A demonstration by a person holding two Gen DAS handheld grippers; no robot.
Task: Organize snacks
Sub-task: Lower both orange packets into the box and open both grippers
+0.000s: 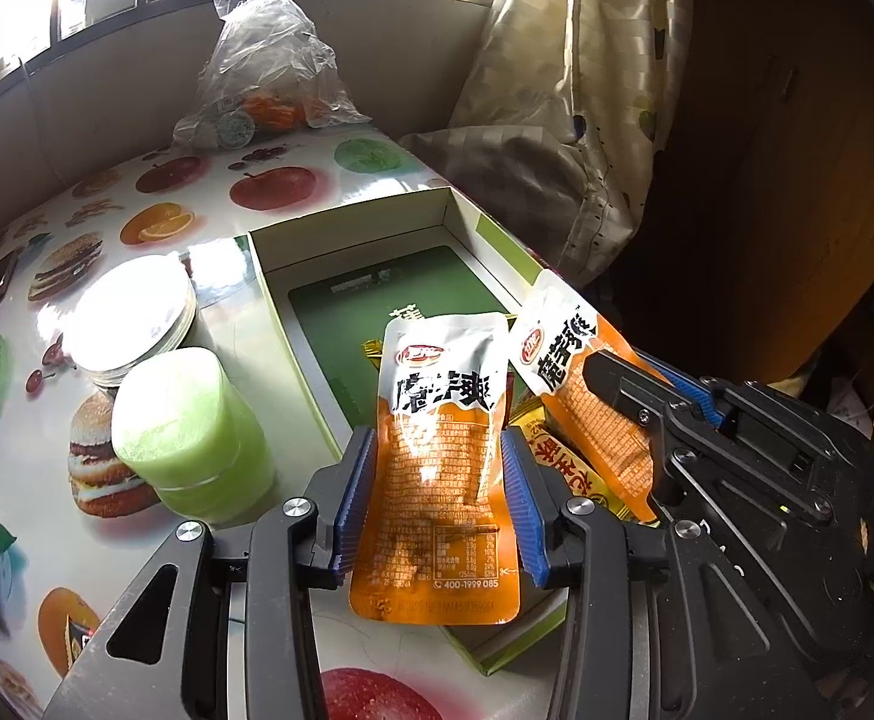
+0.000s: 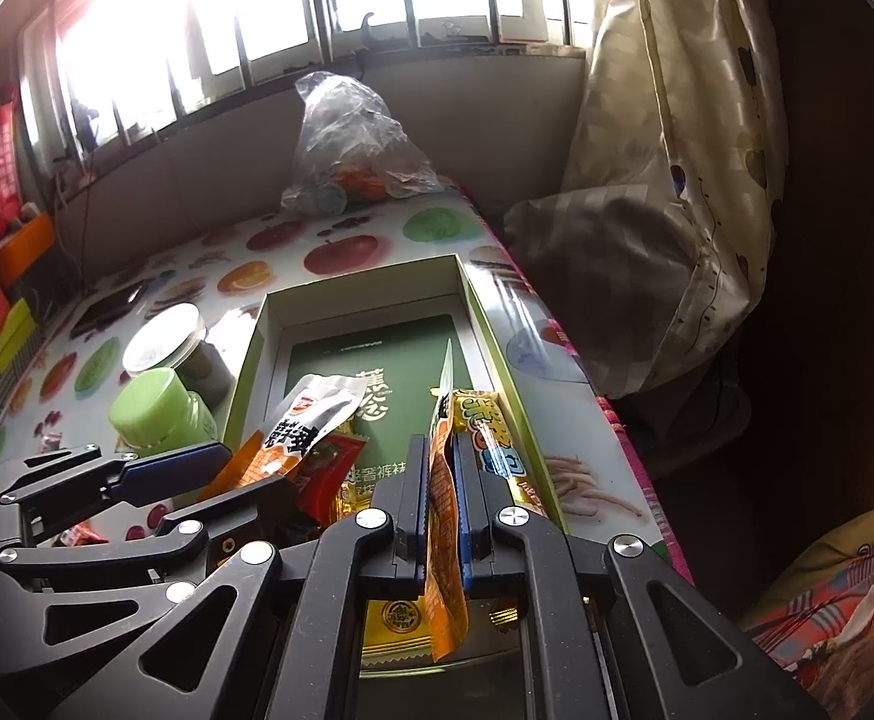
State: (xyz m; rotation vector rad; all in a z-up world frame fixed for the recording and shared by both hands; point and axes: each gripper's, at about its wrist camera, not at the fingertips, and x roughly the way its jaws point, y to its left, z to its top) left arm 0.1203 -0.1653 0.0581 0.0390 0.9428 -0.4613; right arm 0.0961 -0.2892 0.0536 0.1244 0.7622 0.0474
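The left tool stands partly open with an orange-and-white snack pouch upright between its blue ribbed pads; the pads sit at the pouch's side edges, and whether they press on it cannot be told. That pouch is flat, glossy foil, its long axis running up and away from the tool, white printed top farthest, bottom seam hanging over the near wall of the box.

The right tool is nearly closed, clamped on a second orange pouch, seen edge-on as a thin crinkled sheet. Its long axis runs along the tool's fingers, its upper end over the box interior.

Below and between the tools, inside the near end of the box, lie a yellow wrapper, a red sachet and a long yellow stick pack along the right wall. The box is shallow white card with green outer edges and a dark green printed sheet on its floor.

Left of the box on the glossy, fruit-printed bench stand a pale green ribbed cap bottle and a jar with a round white lid. At the far edge sits a crumpled clear plastic bag, with a curtain hanging to the right.
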